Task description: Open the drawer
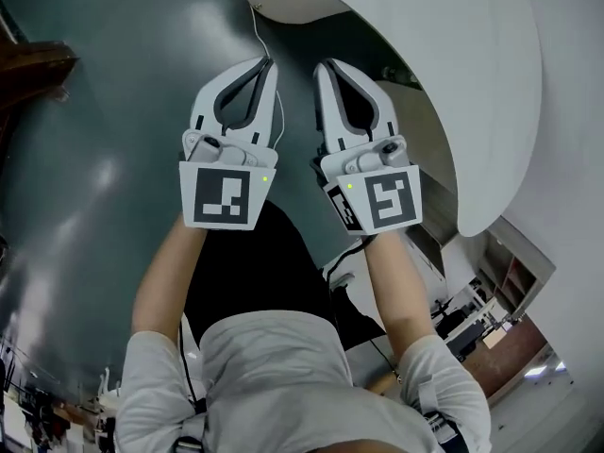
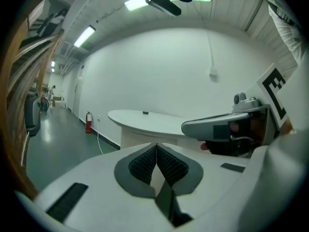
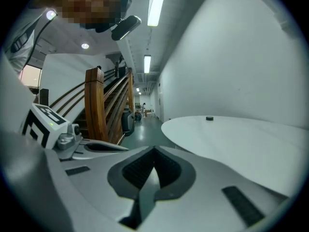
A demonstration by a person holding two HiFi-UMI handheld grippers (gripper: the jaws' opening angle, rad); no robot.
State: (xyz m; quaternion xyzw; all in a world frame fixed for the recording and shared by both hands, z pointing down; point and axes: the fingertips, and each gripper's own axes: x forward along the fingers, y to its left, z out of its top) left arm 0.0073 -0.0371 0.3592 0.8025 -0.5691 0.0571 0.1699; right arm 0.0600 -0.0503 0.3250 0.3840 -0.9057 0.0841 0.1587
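No drawer shows in any view. In the head view the person holds both grippers out side by side over a grey-green floor. My left gripper (image 1: pixel 267 62) is shut with nothing between its pads, and the left gripper view shows its jaws (image 2: pixel 156 147) pressed together. My right gripper (image 1: pixel 324 64) is also shut and empty, and its own view shows the pads (image 3: pixel 154 152) touching. Each gripper appears at the edge of the other's view: the right gripper (image 2: pixel 227 126) and the left gripper (image 3: pixel 72 142). Both point roughly level toward a white curved table (image 1: pixel 444 55).
The white curved table (image 2: pixel 145 122) (image 3: pixel 241 139) stands ahead against a white wall, with a small dark object (image 3: pixel 209 118) on it. A white cable (image 1: pixel 257 26) hangs down by it. A red fire extinguisher (image 2: pixel 88 122) stands by the wall. A wooden staircase (image 3: pixel 99 105) rises at the left.
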